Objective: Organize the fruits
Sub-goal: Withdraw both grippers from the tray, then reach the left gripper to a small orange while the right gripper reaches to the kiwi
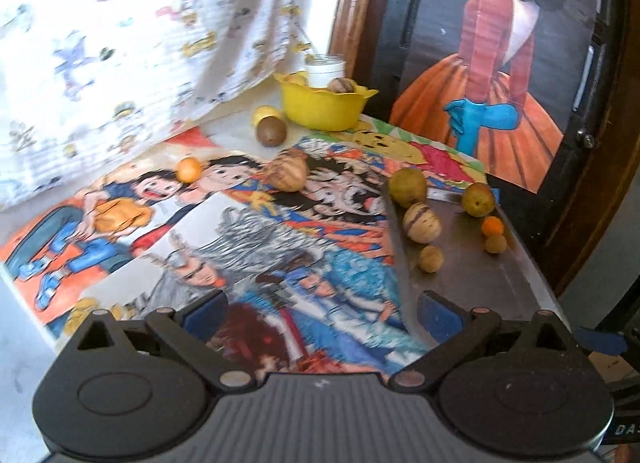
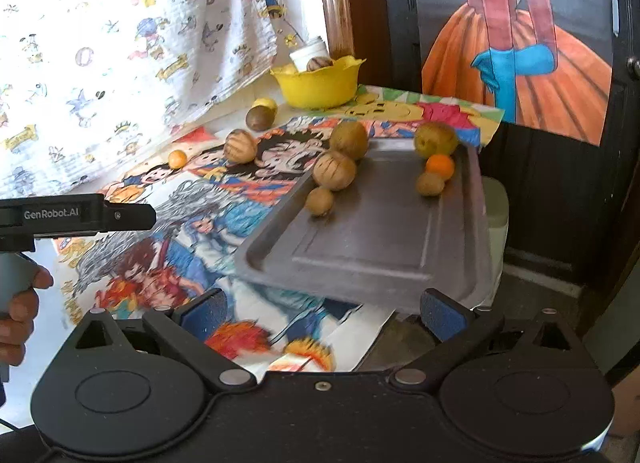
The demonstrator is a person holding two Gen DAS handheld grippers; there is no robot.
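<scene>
Both the left gripper [image 1: 320, 313] and right gripper [image 2: 324, 315] stood wide open, holding nothing. At one o'clock ahead, the grey tray [image 2: 360, 247] carried six fruits, one a small orange [image 2: 440, 166]. Farther, at twelve o'clock, sat the yellow bowl [image 2: 318, 89] with fruit inside.

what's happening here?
A person is sorting fruit with a handheld gripper in each hand. Both the left gripper and the right gripper are open and empty. Six fruits lie on the grey tray, some sit in the yellow bowl, and four more lie loose on the picture-covered table.
</scene>
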